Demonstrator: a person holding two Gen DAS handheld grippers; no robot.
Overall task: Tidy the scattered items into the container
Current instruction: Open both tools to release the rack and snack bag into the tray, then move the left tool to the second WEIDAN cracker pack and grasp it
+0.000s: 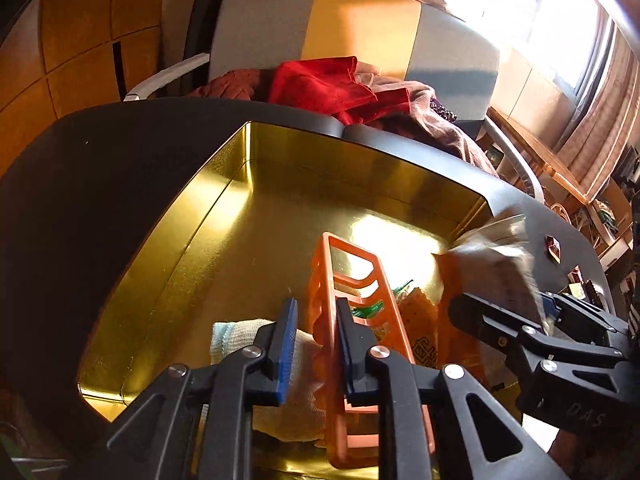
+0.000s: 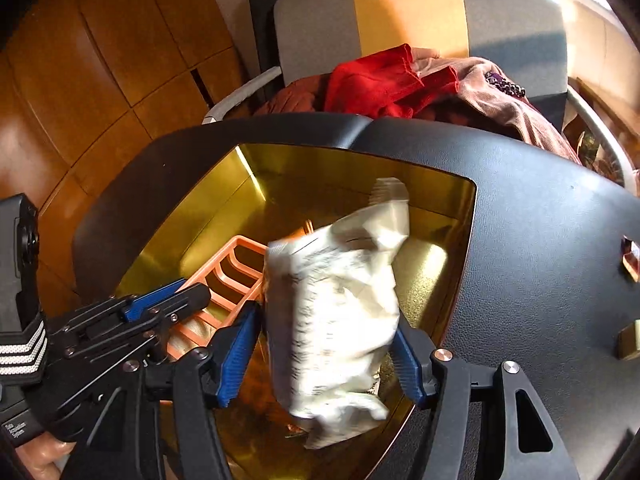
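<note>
Two hand-held grippers reach down into a gold tin container (image 1: 168,248) that sits on a black table (image 1: 80,184). In the left wrist view, the left gripper (image 1: 316,344) has its blue pads standing either side of one rail of an orange plastic rack (image 1: 340,280); the right pad lies against the rail, the left pad stands clear of it, so the jaws are slightly parted and not clamped. The rack stands tilted inside the container, its upper end toward 12 o'clock. A pale woven cloth (image 1: 240,336) lies in the container at 9 o'clock from the rack.

In the right wrist view, the right gripper (image 2: 324,352) has its jaws half spread around a crumpled white printed packet (image 2: 340,308). Whether the pads press on it cannot be told; the packet is blurred. It hangs over the container's inside, at 3 o'clock from the rack.

Beyond the table, at 12 o'clock, a chair (image 2: 512,20) holds a heap of red and brown clothes (image 2: 384,80).
</note>
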